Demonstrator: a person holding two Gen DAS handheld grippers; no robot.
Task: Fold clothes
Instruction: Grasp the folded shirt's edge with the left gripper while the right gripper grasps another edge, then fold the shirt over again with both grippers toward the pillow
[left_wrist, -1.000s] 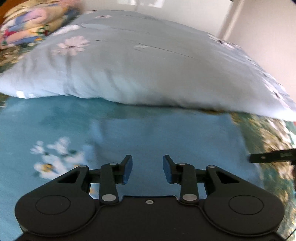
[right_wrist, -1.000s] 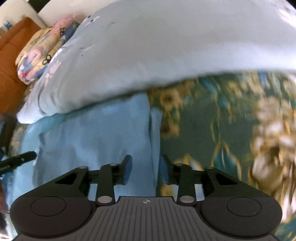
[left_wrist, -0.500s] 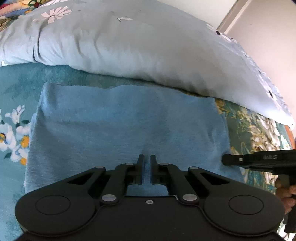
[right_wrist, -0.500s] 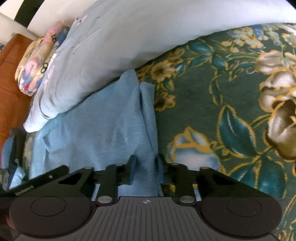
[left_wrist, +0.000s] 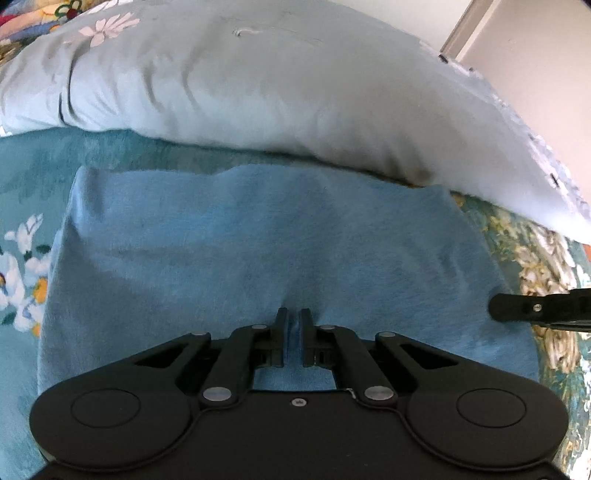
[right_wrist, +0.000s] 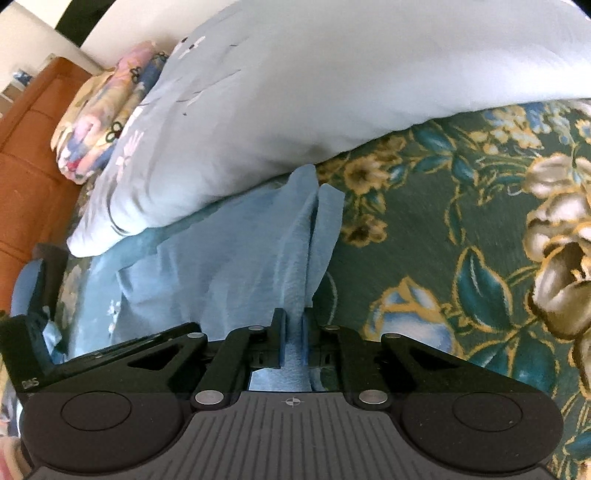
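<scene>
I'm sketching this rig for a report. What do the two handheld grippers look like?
Both are matte black with round side discs, silver pivot screws and scissor linkages. The left gripper has a smooth body; the right gripper has a ribbed grey top, a crosshair mark and blue finger pads.

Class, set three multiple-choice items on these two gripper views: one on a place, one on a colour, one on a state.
1. Where does the pale duvet lie relative to the garment?
A. beyond its far edge
B. under it
C. folded inside it

2. What colour is the garment?
A. red
B. blue
C. white

3. How is the right hand-held gripper?
A. wide open
B. out of view
C. shut on the garment

Answers: 1 A, the duvet bulges past the cloth's far edge; 2 B, blue fabric shows in both views; 3 C, cloth sits pinched between its fingers.
</scene>
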